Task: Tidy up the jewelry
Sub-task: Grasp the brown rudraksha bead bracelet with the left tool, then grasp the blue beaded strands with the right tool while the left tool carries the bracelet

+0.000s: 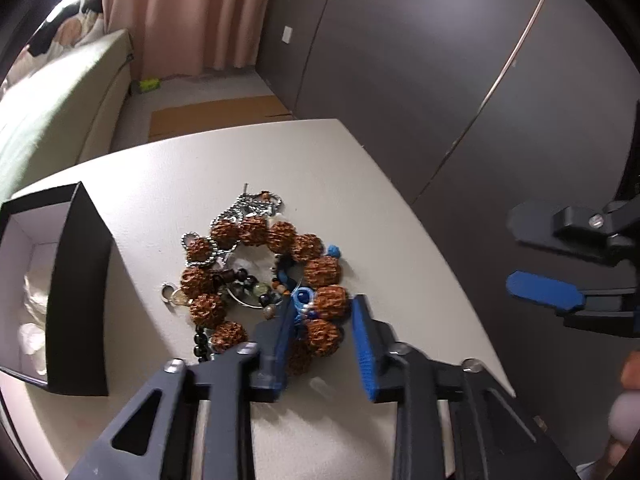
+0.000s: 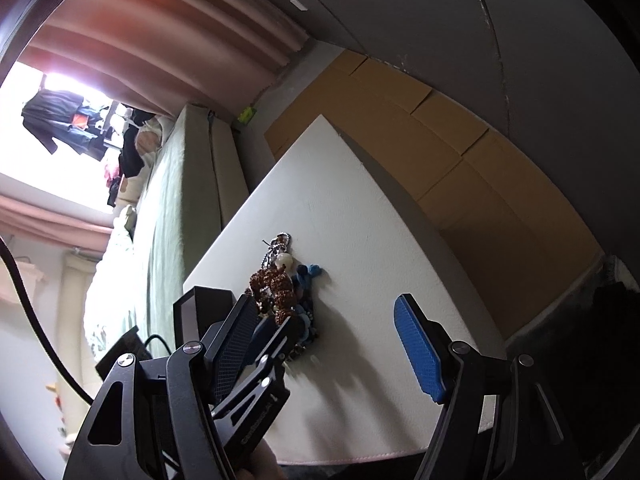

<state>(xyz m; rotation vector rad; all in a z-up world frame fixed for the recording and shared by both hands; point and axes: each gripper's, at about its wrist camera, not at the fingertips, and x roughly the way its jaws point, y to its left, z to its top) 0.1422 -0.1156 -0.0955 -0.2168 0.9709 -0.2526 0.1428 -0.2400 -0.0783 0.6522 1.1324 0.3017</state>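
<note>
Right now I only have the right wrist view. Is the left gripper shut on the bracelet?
Observer: No. The left gripper is open, with a finger on either side of the bracelet's near beads.
Operator: Is the box open?
Observer: Yes. The box is open and white inside, with something pale in it.
Operator: Anything small on the box side of the pile?
Observer: A silver ring lies at that edge of the pile.
</note>
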